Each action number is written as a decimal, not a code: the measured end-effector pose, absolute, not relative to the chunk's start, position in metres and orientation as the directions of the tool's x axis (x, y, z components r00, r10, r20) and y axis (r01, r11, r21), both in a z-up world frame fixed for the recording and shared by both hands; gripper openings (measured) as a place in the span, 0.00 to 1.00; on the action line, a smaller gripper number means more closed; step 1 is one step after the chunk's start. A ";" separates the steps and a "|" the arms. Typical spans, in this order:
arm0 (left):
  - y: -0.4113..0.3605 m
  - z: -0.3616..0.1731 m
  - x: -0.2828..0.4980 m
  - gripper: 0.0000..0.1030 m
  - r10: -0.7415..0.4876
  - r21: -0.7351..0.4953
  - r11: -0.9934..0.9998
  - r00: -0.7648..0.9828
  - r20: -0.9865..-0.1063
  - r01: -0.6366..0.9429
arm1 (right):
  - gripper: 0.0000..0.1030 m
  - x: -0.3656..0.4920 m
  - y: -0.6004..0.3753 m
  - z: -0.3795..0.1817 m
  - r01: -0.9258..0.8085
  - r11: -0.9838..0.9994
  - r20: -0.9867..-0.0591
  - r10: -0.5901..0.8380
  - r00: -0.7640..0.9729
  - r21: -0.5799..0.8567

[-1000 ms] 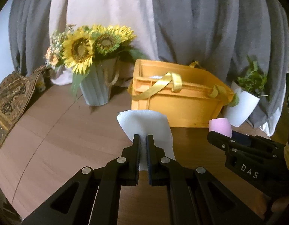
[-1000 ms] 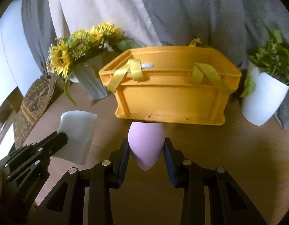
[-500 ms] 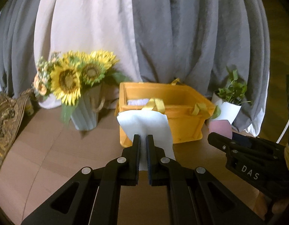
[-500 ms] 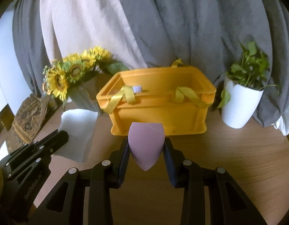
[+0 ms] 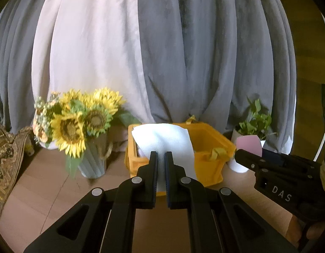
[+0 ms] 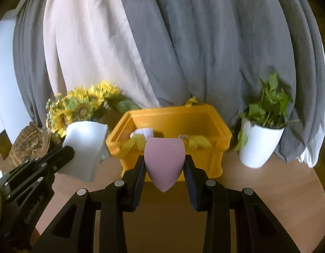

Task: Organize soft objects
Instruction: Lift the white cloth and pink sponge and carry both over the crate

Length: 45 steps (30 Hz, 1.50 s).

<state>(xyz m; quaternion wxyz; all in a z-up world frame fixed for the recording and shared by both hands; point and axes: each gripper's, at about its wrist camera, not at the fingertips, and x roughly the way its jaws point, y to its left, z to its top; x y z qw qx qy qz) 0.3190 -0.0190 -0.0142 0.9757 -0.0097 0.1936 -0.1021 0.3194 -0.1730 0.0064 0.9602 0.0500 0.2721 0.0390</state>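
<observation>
My left gripper (image 5: pixel 161 158) is shut on a white folded cloth (image 5: pixel 166 141) and holds it up in the air in front of the yellow crate (image 5: pixel 213 147). The cloth also shows in the right wrist view (image 6: pixel 84 147). My right gripper (image 6: pixel 164 164) is shut on a pink egg-shaped sponge (image 6: pixel 164 162), point down, held above the table in front of the crate (image 6: pixel 204 122). The sponge also shows in the left wrist view (image 5: pixel 247 144). Some pale soft items lie inside the crate (image 6: pixel 143 131).
A vase of sunflowers (image 5: pixel 78 126) stands left of the crate. A white pot with a green plant (image 6: pixel 261 139) stands right of it. Grey and pale curtains (image 6: pixel 162 42) hang behind. A patterned cloth (image 5: pixel 4 154) lies at the far left.
Both grippers have risen and tilted up with their loads, so the crate now sits lower in view and its inside shows.
</observation>
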 end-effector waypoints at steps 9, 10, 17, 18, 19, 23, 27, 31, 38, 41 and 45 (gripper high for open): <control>-0.027 0.003 0.343 0.08 -0.215 -0.059 0.977 0.922 -0.322 0.207 | 0.36 0.341 -0.182 0.022 -0.029 0.993 -0.465 0.080 0.882 0.114; -0.028 0.004 0.346 0.08 -0.214 -0.056 0.977 0.924 -0.317 0.207 | 0.36 0.344 -0.184 0.023 -0.028 0.993 -0.461 0.080 0.884 0.118; -0.035 0.010 0.371 0.08 -0.211 -0.040 0.977 0.932 -0.296 0.208 | 0.36 0.369 -0.192 0.027 -0.023 0.992 -0.440 0.076 0.895 0.124; -0.036 0.011 0.375 0.08 -0.211 -0.039 0.977 0.932 -0.294 0.209 | 0.36 0.374 -0.193 0.028 -0.021 0.992 -0.436 0.074 0.897 0.125; -0.037 0.011 0.379 0.08 -0.211 -0.037 0.977 0.933 -0.293 0.210 | 0.36 0.377 -0.195 0.028 -0.020 0.992 -0.433 0.073 0.899 0.126; -0.040 0.014 0.392 0.08 -0.213 -0.033 0.977 0.934 -0.288 0.212 | 0.36 0.393 -0.201 0.030 -0.015 0.991 -0.422 0.070 0.904 0.131; -0.045 0.015 0.408 0.08 -0.218 -0.031 0.975 0.932 -0.289 0.219 | 0.36 0.409 -0.207 0.030 -0.006 0.991 -0.414 0.062 0.908 0.134; -0.051 0.012 0.423 0.08 -0.218 -0.020 0.975 0.931 -0.293 0.222 | 0.36 0.425 -0.212 0.028 0.006 0.991 -0.420 0.051 0.906 0.132; -0.058 0.005 0.453 0.08 -0.225 -0.033 0.973 0.915 -0.334 0.227 | 0.36 0.458 -0.219 0.019 0.029 0.994 -0.454 0.024 0.891 0.110; -0.061 0.000 0.466 0.08 -0.228 -0.036 0.972 0.905 -0.360 0.231 | 0.36 0.469 -0.222 0.013 0.032 0.993 -0.474 0.026 0.880 0.113; -0.065 -0.009 0.482 0.08 -0.231 -0.039 0.971 0.891 -0.392 0.235 | 0.36 0.488 -0.226 0.004 0.040 0.994 -0.507 0.016 0.862 0.100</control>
